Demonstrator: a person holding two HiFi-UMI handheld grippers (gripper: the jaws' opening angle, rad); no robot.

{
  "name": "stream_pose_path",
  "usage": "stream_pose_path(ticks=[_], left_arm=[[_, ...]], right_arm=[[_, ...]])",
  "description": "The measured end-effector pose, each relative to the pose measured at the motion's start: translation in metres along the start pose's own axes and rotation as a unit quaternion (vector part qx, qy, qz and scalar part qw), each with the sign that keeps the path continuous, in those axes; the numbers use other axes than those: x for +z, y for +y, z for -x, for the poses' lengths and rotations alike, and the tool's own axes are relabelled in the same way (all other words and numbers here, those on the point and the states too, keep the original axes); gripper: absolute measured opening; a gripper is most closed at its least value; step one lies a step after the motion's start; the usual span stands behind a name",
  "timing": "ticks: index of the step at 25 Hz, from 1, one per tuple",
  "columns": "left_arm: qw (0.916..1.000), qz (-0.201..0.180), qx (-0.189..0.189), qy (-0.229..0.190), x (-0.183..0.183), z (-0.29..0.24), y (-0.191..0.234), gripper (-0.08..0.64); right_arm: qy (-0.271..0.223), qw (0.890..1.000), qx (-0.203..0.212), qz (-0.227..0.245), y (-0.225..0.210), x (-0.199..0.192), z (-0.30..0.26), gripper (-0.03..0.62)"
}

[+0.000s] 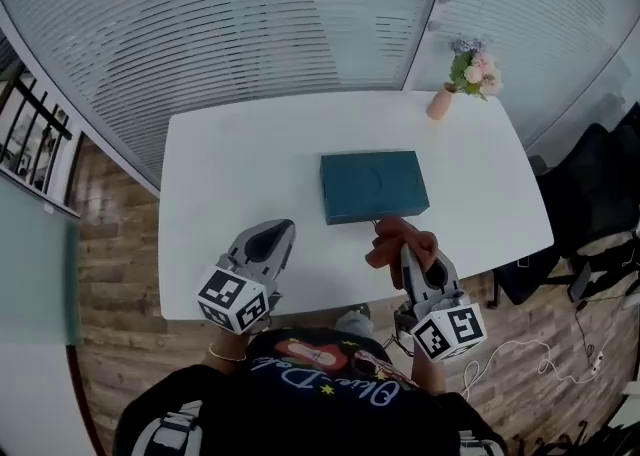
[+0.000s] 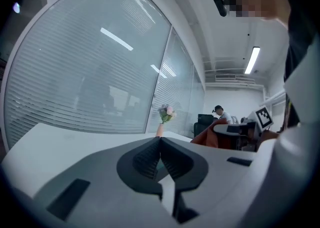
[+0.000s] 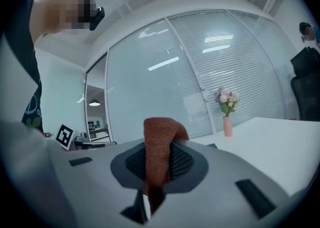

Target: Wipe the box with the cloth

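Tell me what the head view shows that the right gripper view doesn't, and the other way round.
Only the head view: the whole teal box lying flat, and the left gripper, off the box. Only the right gripper view: the fingers shut on the rust cloth, close up. Both: the cloth, the white table, the flower vase.

Teal box point(image 1: 374, 186), rust-brown cloth point(image 3: 159, 149)

Right gripper point(image 3: 159, 159): jaws clamped on rust-brown cloth point(image 3: 159, 144), fold protruding above jaw tips. Beyond, to the right: white table point(image 3: 270, 137), vase of flowers point(image 3: 227, 114). Glass wall behind.
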State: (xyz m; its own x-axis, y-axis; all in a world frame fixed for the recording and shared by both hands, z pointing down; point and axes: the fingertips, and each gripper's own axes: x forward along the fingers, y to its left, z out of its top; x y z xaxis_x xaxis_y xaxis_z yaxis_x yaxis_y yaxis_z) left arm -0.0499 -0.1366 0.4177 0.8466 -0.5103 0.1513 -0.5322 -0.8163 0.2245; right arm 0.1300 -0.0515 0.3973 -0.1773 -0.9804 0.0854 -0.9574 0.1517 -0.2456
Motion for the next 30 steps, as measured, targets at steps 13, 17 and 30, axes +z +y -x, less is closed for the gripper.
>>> stream_pose_path(ticks=[13,17,30], left_arm=[[0.9915,0.014,0.127,-0.025,0.01,-0.042,-0.01,0.005],[0.9838,0.019,0.175,-0.033,0.005,-0.042,-0.011,0.005],[0.97,0.042,0.234,-0.05,-0.001,-0.016,0.019,0.005]], right_arm=[[-0.003,0.988,0.151,0.043,-0.053,0.054,-0.078,0.043],[-0.016,0.977,0.203,0.065,-0.057,0.071,-0.104,0.043],[0.0,0.931,0.326,0.163,0.036,0.066,-0.196,0.044]])
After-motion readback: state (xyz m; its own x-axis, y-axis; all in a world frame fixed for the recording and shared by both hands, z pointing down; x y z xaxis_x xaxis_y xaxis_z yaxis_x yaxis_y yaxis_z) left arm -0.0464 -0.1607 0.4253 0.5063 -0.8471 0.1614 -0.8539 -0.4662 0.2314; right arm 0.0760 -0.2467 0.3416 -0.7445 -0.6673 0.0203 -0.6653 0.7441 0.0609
